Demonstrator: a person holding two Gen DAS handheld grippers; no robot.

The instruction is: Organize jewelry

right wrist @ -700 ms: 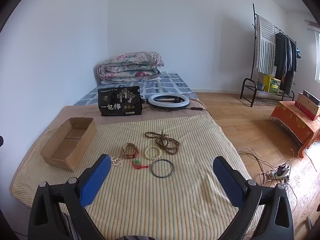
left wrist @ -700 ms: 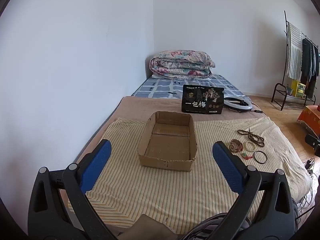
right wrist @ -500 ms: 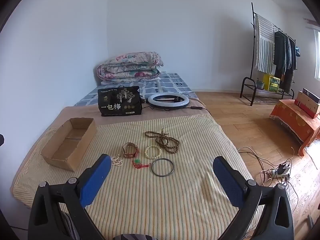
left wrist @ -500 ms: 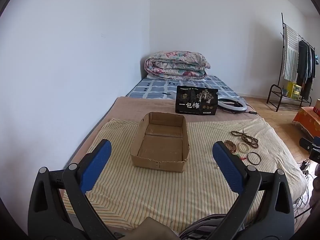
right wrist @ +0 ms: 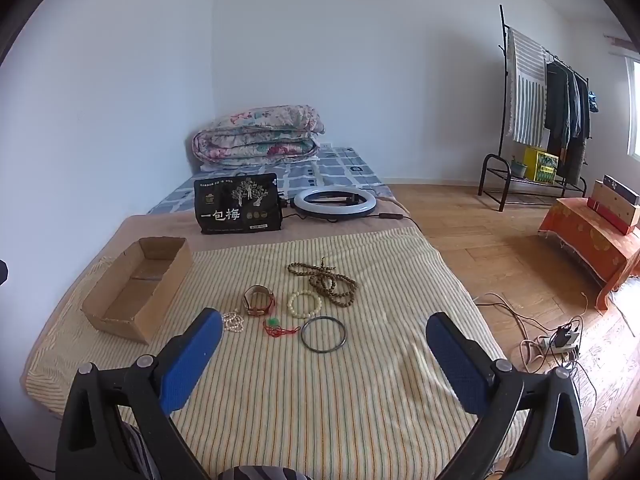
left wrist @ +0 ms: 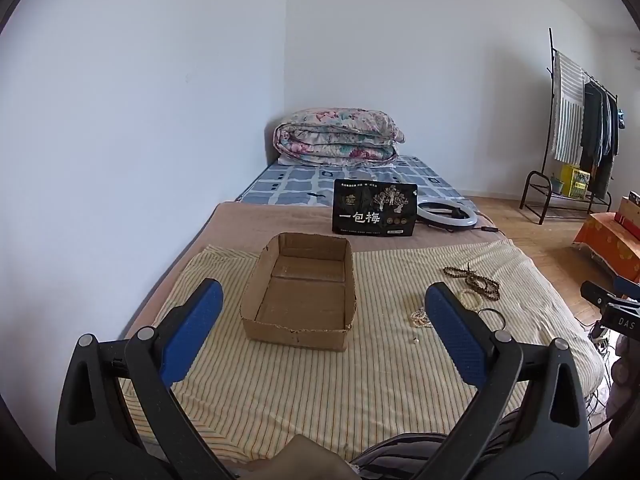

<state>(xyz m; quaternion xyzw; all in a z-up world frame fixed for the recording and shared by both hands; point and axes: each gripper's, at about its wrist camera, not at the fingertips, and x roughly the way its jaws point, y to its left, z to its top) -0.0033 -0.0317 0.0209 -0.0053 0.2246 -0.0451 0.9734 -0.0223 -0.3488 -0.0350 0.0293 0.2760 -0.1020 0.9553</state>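
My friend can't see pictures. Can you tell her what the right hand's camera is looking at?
Jewelry lies spread on a striped bed cover: a brown bead string, a white bead bracelet, a dark bangle, a red cord with a green charm and more. An empty cardboard box sits to their left, and the open right gripper holds nothing.

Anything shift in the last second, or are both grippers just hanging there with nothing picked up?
Only the left gripper moved: its view drew back from the cardboard box and swung slightly left. Nothing grasped or released. The right gripper stayed open and nearly still; the jewelry, including the dark bangle and brown bead strand, lies unmoved.
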